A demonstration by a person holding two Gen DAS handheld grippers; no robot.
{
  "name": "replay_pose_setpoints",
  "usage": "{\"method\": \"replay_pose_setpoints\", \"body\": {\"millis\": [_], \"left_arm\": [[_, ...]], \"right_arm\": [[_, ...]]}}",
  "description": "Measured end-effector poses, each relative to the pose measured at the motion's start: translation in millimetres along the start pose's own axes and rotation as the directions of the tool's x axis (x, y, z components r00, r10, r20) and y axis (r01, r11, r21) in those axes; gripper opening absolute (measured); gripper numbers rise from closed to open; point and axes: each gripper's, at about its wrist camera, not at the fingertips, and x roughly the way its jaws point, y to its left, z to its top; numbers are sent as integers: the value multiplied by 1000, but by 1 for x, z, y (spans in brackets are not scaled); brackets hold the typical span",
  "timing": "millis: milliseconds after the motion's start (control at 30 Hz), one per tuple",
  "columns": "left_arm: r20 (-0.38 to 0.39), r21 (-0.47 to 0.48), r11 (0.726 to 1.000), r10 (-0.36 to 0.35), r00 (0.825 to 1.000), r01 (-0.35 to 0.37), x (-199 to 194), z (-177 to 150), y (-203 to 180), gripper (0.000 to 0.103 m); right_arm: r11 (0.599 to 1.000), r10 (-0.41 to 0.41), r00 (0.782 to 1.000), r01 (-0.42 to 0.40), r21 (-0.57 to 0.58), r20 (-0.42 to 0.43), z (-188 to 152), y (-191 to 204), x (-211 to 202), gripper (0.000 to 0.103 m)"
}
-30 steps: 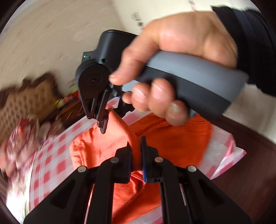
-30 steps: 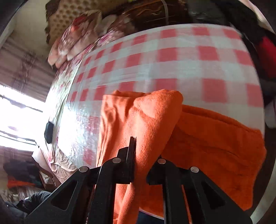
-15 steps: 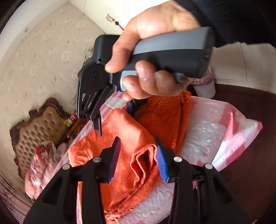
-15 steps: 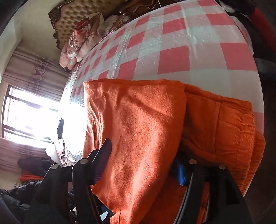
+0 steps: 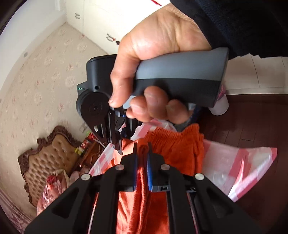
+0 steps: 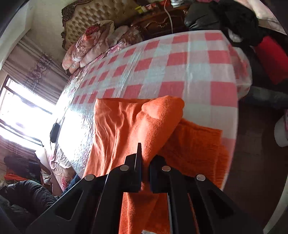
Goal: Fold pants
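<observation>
Orange pants (image 6: 122,126) lie folded on a red-and-white checked tablecloth (image 6: 180,72), near its front edge. In the right wrist view my right gripper (image 6: 144,153) is closing, and its pads pinch a raised fold of the orange cloth. The left wrist view shows my left gripper (image 5: 142,149) also closing, with a ridge of the pants (image 5: 176,149) squeezed between its blue pads. Just beyond it a hand (image 5: 153,54) in a dark sleeve holds the right gripper (image 5: 117,144), its tips down at the same fold. The ribbed waistband shows at the right.
A tufted headboard (image 6: 100,16) with floral pillows (image 6: 90,45) stands beyond the table. A dark wooden nightstand (image 6: 158,21), black clothes (image 6: 234,16) and a red item (image 6: 273,57) crowd the far right. A bright window (image 6: 18,111) is at the left. A white cup (image 5: 221,106) sits on dark floor.
Both grippers let go of the pants half a second ago, jaws wide, then moved and closed again on a fold. The cloth is lifted into a ridge once more.
</observation>
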Motion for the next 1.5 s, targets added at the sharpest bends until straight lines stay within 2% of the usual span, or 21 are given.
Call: {"method": "replay_pose_setpoints", "body": {"millis": [133,300,400,467,533,567,600,700,800,867,900,933,967,1000,1067,1133,1167,1300,1400,1467,1500], "left_arm": [[3,27,999,-22,1000,22,16,8,-8,8],[-25,45,995,-91,996,92,46,13,-28,11],[-14,-6,988,-156,988,156,48,9,-19,34],[14,-45,982,-182,983,183,39,3,-1,52],[34,-160,952,-260,965,262,25,-10,39,59],[31,-239,924,-298,954,297,21,-19,59,61],[39,-384,855,-363,931,349,16,-38,94,63],[0,-680,668,-413,911,303,22,-107,175,65],[-25,-882,414,-517,856,224,41,-181,222,65],[8,-958,223,-602,798,178,61,-226,234,65],[59,-978,113,-652,756,173,70,-243,234,64],[112,-984,23,-682,723,175,75,-256,228,64],[195,-978,-92,-718,669,186,86,-267,225,64],[210,-976,-118,-733,646,184,95,-272,222,63],[206,-977,-121,-758,619,177,104,-275,214,37],[199,-976,-102,-772,604,190,111,-276,211,27],[192,-976,-88,-772,606,198,113,-276,213,22],[153,-973,4,-738,657,231,112,-270,223,18],[130,-978,21,-722,680,210,116,-269,226,16],[131,-979,10,-733,668,203,118,-270,225,17],[119,-982,16,-730,673,190,114,-270,226,21]], "right_arm": [[999,-36,999,35,23,10,-3,-20,-3,7],[987,-153,988,153,56,5,-19,-47,11,8],[981,-194,979,192,37,57,-28,-44,6,12],[964,-266,959,263,44,99,-37,-41,-2,23],[917,-399,902,391,83,166,-50,-37,-18,55],[910,-414,891,404,89,185,-55,-35,-23,60],[915,-403,896,392,94,187,-64,-34,-26,61],[910,-409,902,393,128,136,-81,-37,-21,61],[898,-424,898,401,180,118,-94,-47,-15,61],[904,-401,908,370,212,123,-100,-51,-11,60],[910,-385,914,352,219,129,-100,-51,-9,50],[914,-371,918,335,229,139,-102,-49,-8,41],[908,-385,911,344,240,148,-103,-48,-8,41],[900,-402,902,358,249,155,-104,-45,-7,40],[892,-419,892,370,261,167,-105,-40,-5,39],[892,-411,892,352,283,187,-108,-33,-5,31],[889,-419,888,357,288,190,-108,-31,-5,31],[893,-399,892,325,311,214,-100,-29,1,30],[895,-404,887,332,298,225,-94,-29,9,29],[885,-432,873,362,292,227,-96,-24,9,29],[874,-457,860,388,292,227,-98,-20,8,30]]}}
